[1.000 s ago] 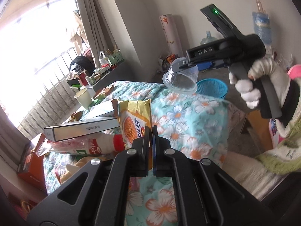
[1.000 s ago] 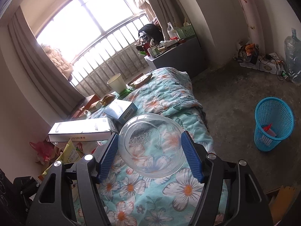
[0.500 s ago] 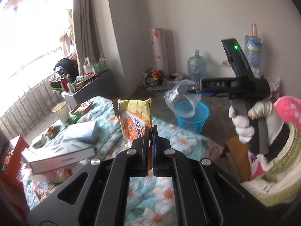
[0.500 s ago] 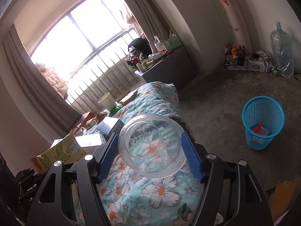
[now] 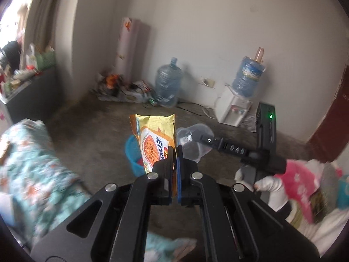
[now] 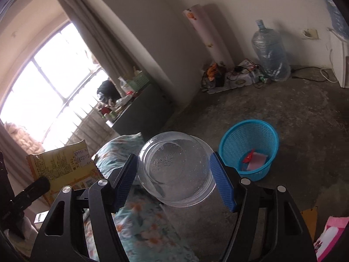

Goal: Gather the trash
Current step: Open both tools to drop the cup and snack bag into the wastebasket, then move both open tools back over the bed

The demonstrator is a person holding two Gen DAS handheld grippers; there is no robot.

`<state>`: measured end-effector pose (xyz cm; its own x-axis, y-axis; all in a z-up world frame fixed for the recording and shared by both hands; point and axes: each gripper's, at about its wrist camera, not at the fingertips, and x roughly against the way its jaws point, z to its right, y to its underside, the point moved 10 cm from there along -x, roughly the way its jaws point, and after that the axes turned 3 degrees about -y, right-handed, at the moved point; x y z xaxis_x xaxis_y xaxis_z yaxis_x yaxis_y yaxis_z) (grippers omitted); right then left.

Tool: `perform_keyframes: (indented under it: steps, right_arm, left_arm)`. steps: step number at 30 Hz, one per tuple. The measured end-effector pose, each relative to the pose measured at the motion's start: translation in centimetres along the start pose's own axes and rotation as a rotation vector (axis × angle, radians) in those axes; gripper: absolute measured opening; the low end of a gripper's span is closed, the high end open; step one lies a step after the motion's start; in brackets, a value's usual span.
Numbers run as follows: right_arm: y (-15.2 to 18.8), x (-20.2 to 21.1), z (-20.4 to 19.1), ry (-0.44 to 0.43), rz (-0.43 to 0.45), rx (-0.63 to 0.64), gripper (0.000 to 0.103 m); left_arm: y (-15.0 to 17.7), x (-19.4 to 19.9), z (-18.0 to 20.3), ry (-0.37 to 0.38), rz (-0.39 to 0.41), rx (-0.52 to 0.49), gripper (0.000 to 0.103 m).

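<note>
Left gripper (image 5: 174,152) pinched tight on the yellow snack packet (image 5: 156,139); right gripper (image 6: 174,170) spread wide, clamping a clear plastic cup (image 6: 176,168). Blue basket (image 6: 248,148) on the floor, half hidden behind the packet in the left view.

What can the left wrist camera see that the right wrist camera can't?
Only the left wrist view shows the front of the yellow snack bag, the white water dispenser and the person's gloved hand. Only the right wrist view shows the bright window and the red scrap inside the bin. Both show the blue bin, the clear plastic cup, the floral bedspread and the big water jug.
</note>
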<state>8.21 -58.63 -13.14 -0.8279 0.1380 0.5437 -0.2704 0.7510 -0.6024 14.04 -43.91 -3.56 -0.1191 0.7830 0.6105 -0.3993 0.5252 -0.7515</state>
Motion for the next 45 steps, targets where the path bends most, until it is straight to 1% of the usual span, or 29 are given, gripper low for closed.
perform_keyframes:
  steps: [1, 3, 4, 6, 7, 10, 14, 17, 18, 19, 21, 23, 25, 28, 31, 33, 36, 39, 43, 44, 45]
  right_arm:
    - [-0.3, -0.9, 1.6, 0.015, -0.011, -0.026, 0.066]
    - [-0.6, -2.6, 4.3, 0.043, -0.034, -0.076, 0.067]
    - [-0.8, -3.8, 6.0, 0.05, -0.05, -0.111, 0.067]
    - [-1.0, -5.8, 8.2, 0.076, -0.07, -0.16, 0.067]
    - [-1.3, -7.0, 9.7, 0.094, -0.081, -0.185, 0.067]
    - [-2.2, -10.1, 13.0, 0.126, -0.105, -0.247, 0.067]
    - [-3.6, -14.7, 16.4, 0.161, -0.147, -0.291, 0.067]
    - [-4.5, -17.7, 18.8, 0.183, -0.161, -0.318, 0.068]
    - [-4.5, -18.5, 19.4, 0.2, -0.176, -0.327, 0.07]
    - [-4.4, -19.2, 19.9, 0.219, -0.191, -0.324, 0.078]
    - [-4.3, -20.3, 20.5, 0.236, -0.198, -0.3, 0.08]
    - [-4.1, -20.2, 20.8, 0.251, -0.192, -0.294, 0.08]
    - [-3.8, -19.9, 20.8, 0.222, -0.178, -0.304, 0.08]
    - [-3.7, -18.5, 21.0, 0.217, -0.142, -0.316, 0.08]
    - [-3.4, -16.6, 20.2, 0.183, -0.103, -0.335, 0.08]
    - [-3.2, -15.2, 19.3, 0.179, -0.079, -0.328, 0.08]
    - [-2.7, -12.8, 17.4, 0.179, -0.047, -0.301, 0.08]
    - [-2.2, -10.5, 14.8, 0.189, -0.027, -0.254, 0.08]
    - [-1.8, -6.9, 9.5, 0.192, 0.01, -0.175, 0.08]
    - [-1.7, -6.0, 8.2, 0.187, 0.021, -0.159, 0.081]
    - [-1.6, -4.9, 6.4, 0.179, 0.039, -0.135, 0.085]
  left_arm:
    - [-0.6, -2.6, 0.0, 0.034, -0.039, 0.018, 0.001]
    - [-1.1, -6.9, -0.3, 0.063, -0.096, 0.047, 0.001]
    - [-1.3, -9.7, -0.6, 0.071, -0.132, 0.057, 0.001]
    - [-1.3, -13.7, -1.2, 0.064, -0.173, 0.08, 0.001]
    - [-1.3, -16.3, -1.6, 0.076, -0.198, 0.1, 0.001]
    - [-1.3, -22.5, -2.8, 0.079, -0.25, 0.139, 0.001]
    - [-1.4, -29.2, -4.8, 0.061, -0.294, 0.177, 0.002]
    - [-1.8, -32.9, -6.3, 0.047, -0.273, 0.227, 0.002]
    - [-1.8, -34.1, -7.0, 0.019, -0.272, 0.242, 0.009]
    - [-1.6, -35.3, -7.7, -0.007, -0.277, 0.258, 0.021]
    - [-1.4, -36.7, -9.0, -0.062, -0.283, 0.277, 0.037]
    - [-1.4, -36.8, -9.5, -0.08, -0.271, 0.287, 0.037]
    - [-1.3, -36.4, -9.7, -0.079, -0.267, 0.294, 0.042]
    - [-1.5, -35.1, -9.9, -0.087, -0.247, 0.289, 0.043]
    - [-2.4, -32.6, -9.9, -0.077, -0.213, 0.278, 0.043]
    - [-3.3, -30.6, -9.7, -0.078, -0.187, 0.262, 0.043]
    - [-5.0, -26.1, -9.5, -0.068, -0.136, 0.253, 0.043]
    - [-6.2, -21.2, -9.0, -0.062, -0.091, 0.237, 0.047]
    - [-7.5, -12.6, -7.1, -0.052, 0.001, 0.185, 0.053]
    - [-7.5, -10.5, -6.6, -0.055, 0.02, 0.174, 0.054]
    - [-7.4, -8.6, -6.2, -0.056, 0.03, 0.165, 0.055]
